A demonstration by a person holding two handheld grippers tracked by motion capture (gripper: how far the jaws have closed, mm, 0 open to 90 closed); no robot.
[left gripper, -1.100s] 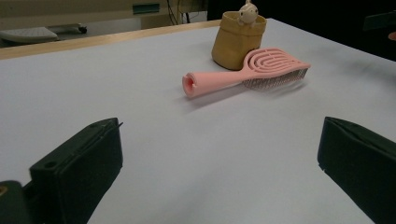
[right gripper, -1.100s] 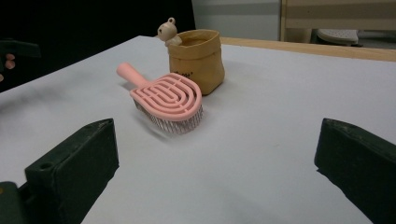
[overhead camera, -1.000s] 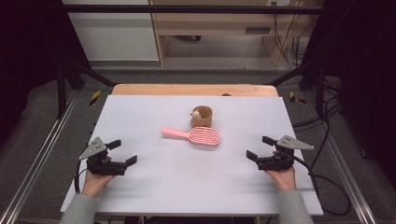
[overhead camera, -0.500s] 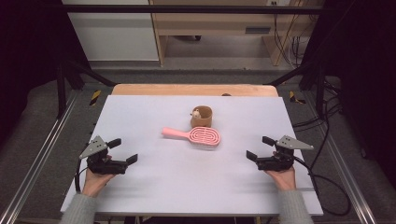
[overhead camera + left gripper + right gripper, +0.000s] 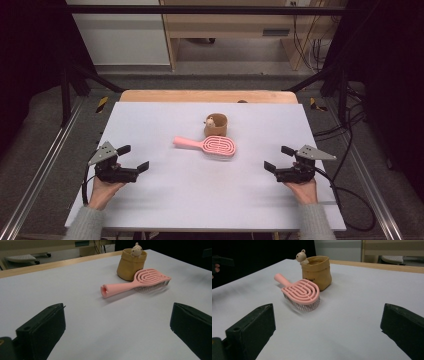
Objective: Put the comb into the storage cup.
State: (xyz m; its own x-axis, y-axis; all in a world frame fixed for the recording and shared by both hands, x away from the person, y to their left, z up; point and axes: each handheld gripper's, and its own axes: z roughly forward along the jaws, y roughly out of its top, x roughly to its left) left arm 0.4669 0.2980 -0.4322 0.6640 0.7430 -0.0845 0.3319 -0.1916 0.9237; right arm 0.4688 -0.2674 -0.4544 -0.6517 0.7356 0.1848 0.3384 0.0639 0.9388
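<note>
Ahead of both grippers, the pink hairbrush is lying bristles-down, touching the tan pouch. Left gripper and right gripper are waiting wide apart; approaching the handle likely comes next.

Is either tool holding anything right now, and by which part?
Nothing is held. The left tool and right tool are both open, apart from the pink hairbrush.
</note>
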